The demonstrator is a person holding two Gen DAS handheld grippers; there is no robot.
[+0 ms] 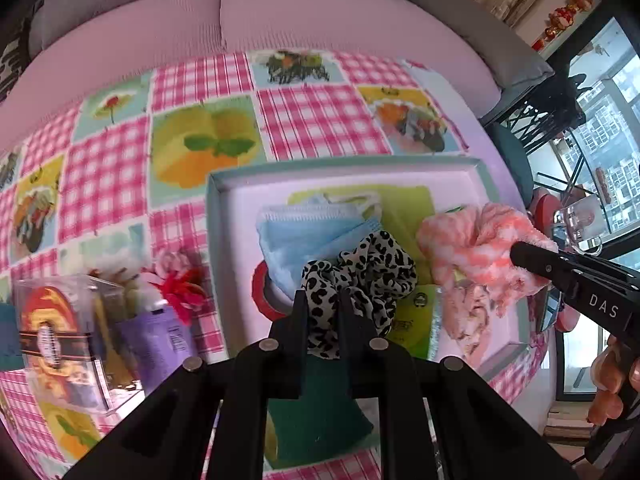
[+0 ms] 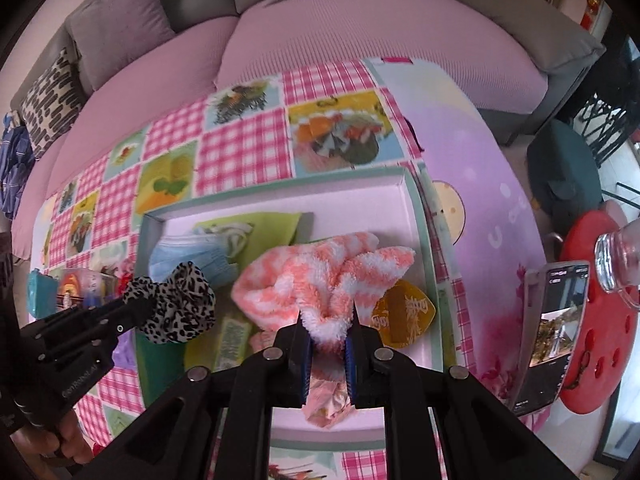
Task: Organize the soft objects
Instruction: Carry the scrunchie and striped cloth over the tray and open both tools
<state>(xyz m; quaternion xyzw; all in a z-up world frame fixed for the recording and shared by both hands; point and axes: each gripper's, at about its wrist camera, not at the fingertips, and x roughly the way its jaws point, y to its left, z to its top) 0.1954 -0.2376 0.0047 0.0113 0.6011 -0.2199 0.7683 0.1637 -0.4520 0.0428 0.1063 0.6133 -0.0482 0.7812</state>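
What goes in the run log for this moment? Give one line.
left gripper: shut on leopard scrunchie | right gripper: shut on fuzzy sock | both over box

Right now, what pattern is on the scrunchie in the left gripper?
Leopard print, black spots on cream; the scrunchie shows best in the left wrist view, pinched by the left gripper.

Scrunchie (image 1: 360, 268) was black-and-cream leopard print. Beside it in pale-green-rimmed tray (image 1: 344, 166): sock (image 2: 320, 280) coral-and-white striped, face mask (image 1: 308, 232) light blue. Tablecloth (image 1: 316, 116) beyond tray was pink-and-white gingham.
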